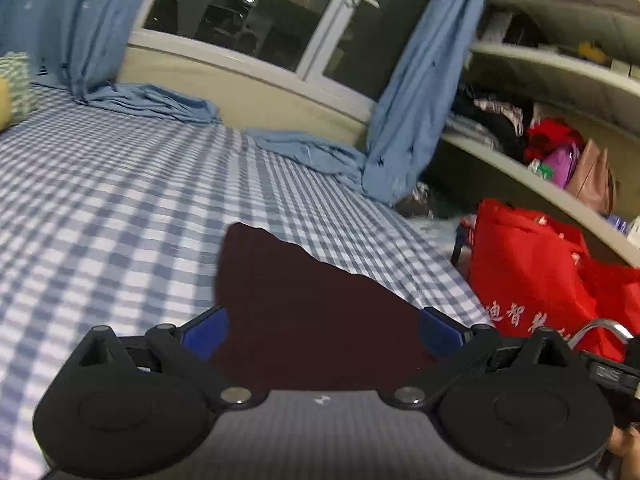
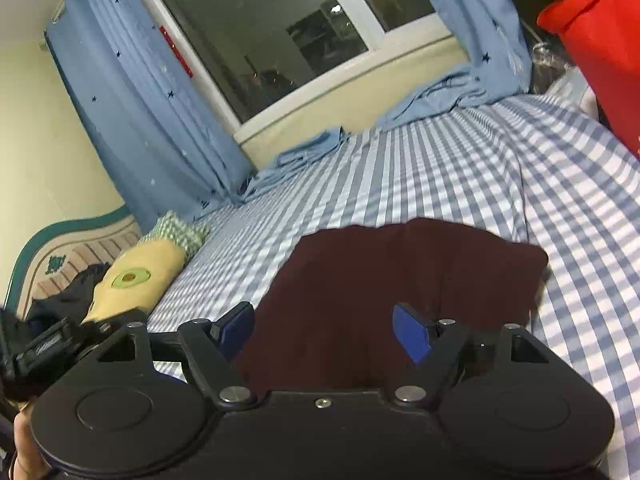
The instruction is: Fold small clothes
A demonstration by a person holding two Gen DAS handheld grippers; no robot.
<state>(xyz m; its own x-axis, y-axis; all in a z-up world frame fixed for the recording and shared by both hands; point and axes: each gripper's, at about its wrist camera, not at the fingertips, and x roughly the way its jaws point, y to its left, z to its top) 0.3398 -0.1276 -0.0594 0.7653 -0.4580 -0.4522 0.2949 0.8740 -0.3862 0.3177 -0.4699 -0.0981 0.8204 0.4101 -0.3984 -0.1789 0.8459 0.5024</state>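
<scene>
One dark maroon garment (image 2: 400,276) lay on the checked bed (image 2: 440,168). Two grippers, left (image 1: 324,332) and right (image 2: 324,330), hovered over it, jaws spread wide.

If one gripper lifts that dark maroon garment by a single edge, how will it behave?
Probably floppy: the maroon garment lies limp on the checked bedsheet with soft creases, so a lifted edge would likely droop. It looks thin, so likely light. No risk of rolling; the cloth may drag and bunch on the sheet.
</scene>
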